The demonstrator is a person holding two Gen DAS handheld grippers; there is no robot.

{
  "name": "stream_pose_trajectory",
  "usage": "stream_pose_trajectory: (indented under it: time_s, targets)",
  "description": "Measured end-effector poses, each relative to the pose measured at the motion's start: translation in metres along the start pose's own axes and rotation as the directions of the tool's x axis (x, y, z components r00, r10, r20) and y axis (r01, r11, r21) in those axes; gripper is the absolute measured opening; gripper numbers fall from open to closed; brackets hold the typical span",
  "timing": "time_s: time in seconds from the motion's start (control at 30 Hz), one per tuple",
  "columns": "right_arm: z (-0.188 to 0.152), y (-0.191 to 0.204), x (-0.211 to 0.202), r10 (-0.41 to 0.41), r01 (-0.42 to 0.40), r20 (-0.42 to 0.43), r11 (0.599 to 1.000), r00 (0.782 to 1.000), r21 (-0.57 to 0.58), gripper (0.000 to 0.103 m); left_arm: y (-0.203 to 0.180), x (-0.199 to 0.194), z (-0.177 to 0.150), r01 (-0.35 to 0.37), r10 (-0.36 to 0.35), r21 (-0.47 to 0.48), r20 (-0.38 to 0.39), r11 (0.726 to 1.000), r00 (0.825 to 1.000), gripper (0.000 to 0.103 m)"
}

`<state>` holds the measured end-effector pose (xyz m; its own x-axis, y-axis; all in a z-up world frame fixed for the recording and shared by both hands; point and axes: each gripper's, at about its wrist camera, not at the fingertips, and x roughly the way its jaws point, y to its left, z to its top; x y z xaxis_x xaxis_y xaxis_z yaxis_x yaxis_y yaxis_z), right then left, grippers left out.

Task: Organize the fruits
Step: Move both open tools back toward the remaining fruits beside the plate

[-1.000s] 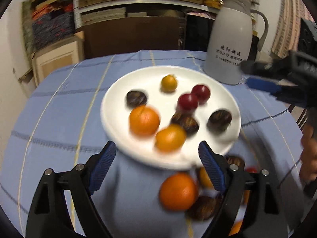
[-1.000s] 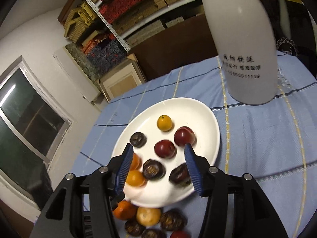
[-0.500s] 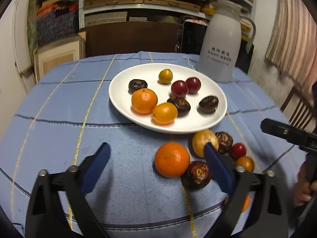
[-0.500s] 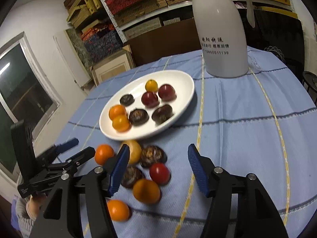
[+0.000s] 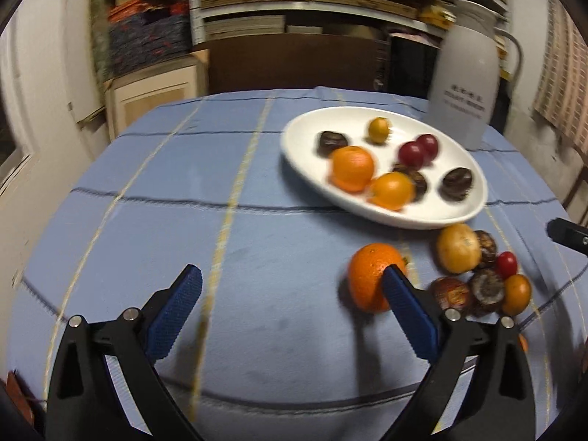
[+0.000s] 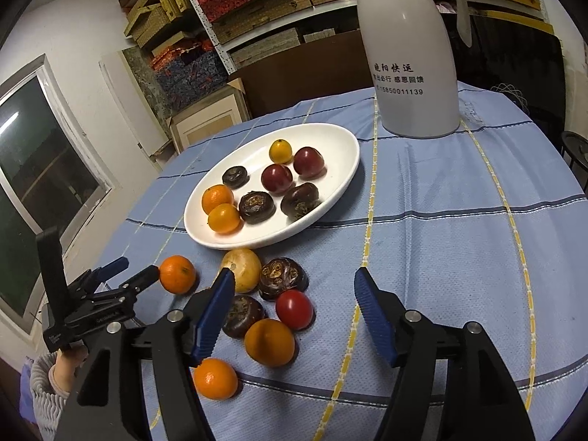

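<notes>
A white plate [image 6: 345,139] [image 5: 294,136] holds oranges, red fruits and dark chestnuts. Near its front rim, loose fruit lies on the blue cloth: an orange [image 5: 367,275] [image 6: 177,273], a yellow fruit [image 6: 242,268], dark chestnuts [image 6: 283,273], a red tomato [image 6: 294,308] and small oranges [image 6: 270,341]. My left gripper [image 5: 292,275] [image 6: 136,268] is open and its jaws are still opening, with only bare cloth between them and the orange just past its right finger. My right gripper [image 6: 294,279] hovers over the loose pile, jaws opening, pads touching nothing.
A tall white jug [image 6: 411,55] [image 5: 465,81] stands behind the plate at the back right. Shelves with boxes and a wooden cabinet [image 6: 205,121] lie beyond the round table. A hand in a knit sleeve [image 6: 62,367] holds the left gripper.
Both grippers drew back from the plate to the loose fruit and their jaws widened. The left view has swung left, so the plate now sits to the right.
</notes>
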<state>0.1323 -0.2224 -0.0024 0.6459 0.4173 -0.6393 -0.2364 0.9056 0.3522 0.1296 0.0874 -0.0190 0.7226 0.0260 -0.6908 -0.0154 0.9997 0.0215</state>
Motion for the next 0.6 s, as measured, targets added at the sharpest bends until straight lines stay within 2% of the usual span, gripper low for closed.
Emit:
stream_pose_trajectory:
  time_s: [0.1,0.17,0.33,0.37,0.4,0.43,0.5,0.6]
  targets:
    - [-0.001,0.004,0.001,0.001,-0.001,-0.005,1.000,1.000,-0.012,0.068,0.013,-0.001,-0.005,-0.021,0.020,-0.037,-0.016,0.999,1.000,0.097]
    - [-0.003,0.005,0.003,0.000,-0.001,-0.012,1.000,1.000,-0.017,0.068,0.014,-0.005,-0.007,0.012,-0.012,-0.042,-0.009,0.999,1.000,0.097]
    - [-0.005,0.008,0.004,-0.001,0.001,-0.022,1.000,1.000,-0.025,0.068,-0.005,-0.008,-0.011,0.023,-0.024,0.040,0.019,0.999,1.000,0.096]
    - [-0.005,0.008,0.004,-0.001,0.001,-0.022,1.000,1.000,-0.026,0.068,-0.008,-0.005,-0.012,0.023,-0.024,0.057,0.010,0.998,1.000,0.095]
    - [-0.006,0.009,0.004,-0.001,0.001,-0.023,1.000,1.000,-0.028,0.068,-0.010,-0.002,-0.012,0.026,-0.026,0.062,0.001,0.998,1.000,0.087]
    - [-0.006,0.009,0.004,-0.002,0.001,-0.024,1.000,1.000,-0.029,0.068,-0.010,0.000,-0.012,0.035,-0.035,0.061,-0.008,0.998,0.999,0.083]
    - [-0.007,0.010,0.005,-0.002,0.001,-0.028,0.999,1.000,-0.033,0.068,-0.007,0.002,-0.010,0.071,-0.071,0.030,-0.010,0.997,0.997,0.077]
    - [-0.010,0.012,0.007,-0.006,0.004,-0.040,0.999,0.999,-0.042,0.068,-0.005,0.003,-0.008,0.091,-0.091,0.011,-0.008,0.996,0.996,0.076]
